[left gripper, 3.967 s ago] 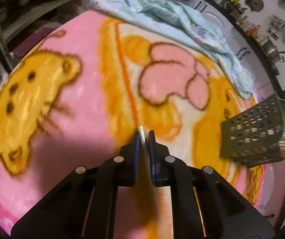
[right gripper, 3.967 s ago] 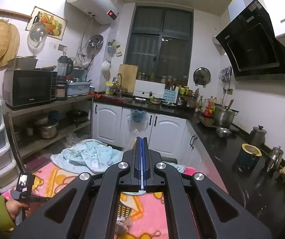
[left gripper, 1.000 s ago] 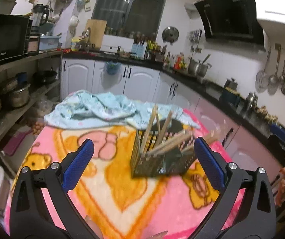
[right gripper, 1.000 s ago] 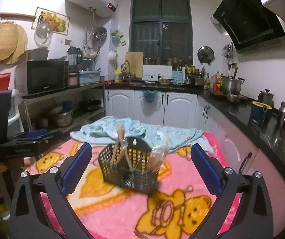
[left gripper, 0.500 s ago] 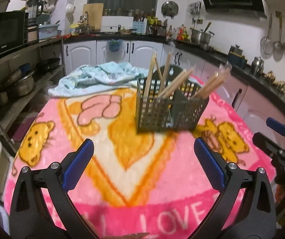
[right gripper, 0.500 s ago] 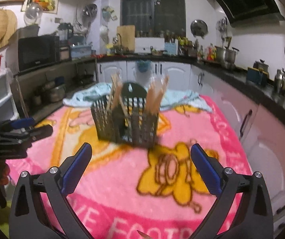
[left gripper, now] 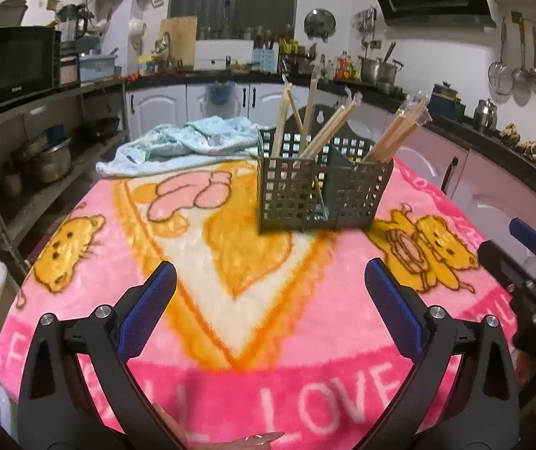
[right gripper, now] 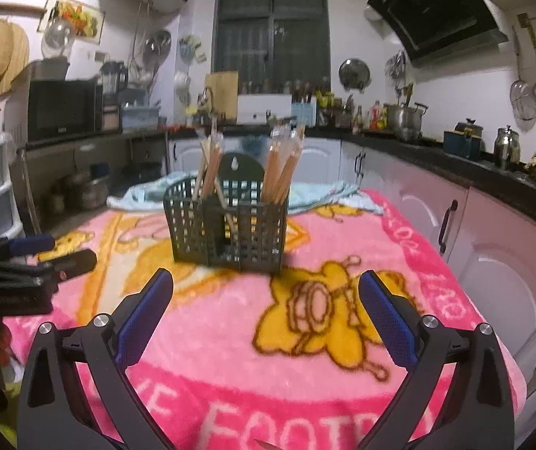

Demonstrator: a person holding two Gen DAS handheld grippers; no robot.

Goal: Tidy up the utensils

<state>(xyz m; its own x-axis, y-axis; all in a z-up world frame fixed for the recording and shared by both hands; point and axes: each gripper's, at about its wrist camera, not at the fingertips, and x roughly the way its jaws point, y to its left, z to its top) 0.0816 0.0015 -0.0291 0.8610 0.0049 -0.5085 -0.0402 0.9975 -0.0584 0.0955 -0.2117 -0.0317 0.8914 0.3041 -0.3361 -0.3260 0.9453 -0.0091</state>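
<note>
A dark grey perforated utensil caddy point(left gripper: 320, 195) stands upright on the pink blanket-covered table point(left gripper: 192, 322); it also shows in the right wrist view point(right gripper: 226, 232). Wooden chopsticks point(left gripper: 311, 127) stick up from its left compartment, and more chopsticks point(left gripper: 399, 131) from its right; both bundles show in the right wrist view point(right gripper: 283, 161). My left gripper point(left gripper: 269, 281) is open and empty, well short of the caddy. My right gripper point(right gripper: 266, 292) is open and empty, also short of it. The right gripper shows at the edge of the left wrist view point(left gripper: 530, 247).
A crumpled light blue cloth point(left gripper: 189, 142) lies on the table behind the caddy. Shelves with pots point(left gripper: 42, 157) stand to the left. A black counter with white cabinets point(right gripper: 493, 202) runs along the right and back.
Both grippers have drawn back toward the table's near edge, so the caddy sits farther off. Four seconds ago both were shut, the left on a chopstick; both are open and empty now.
</note>
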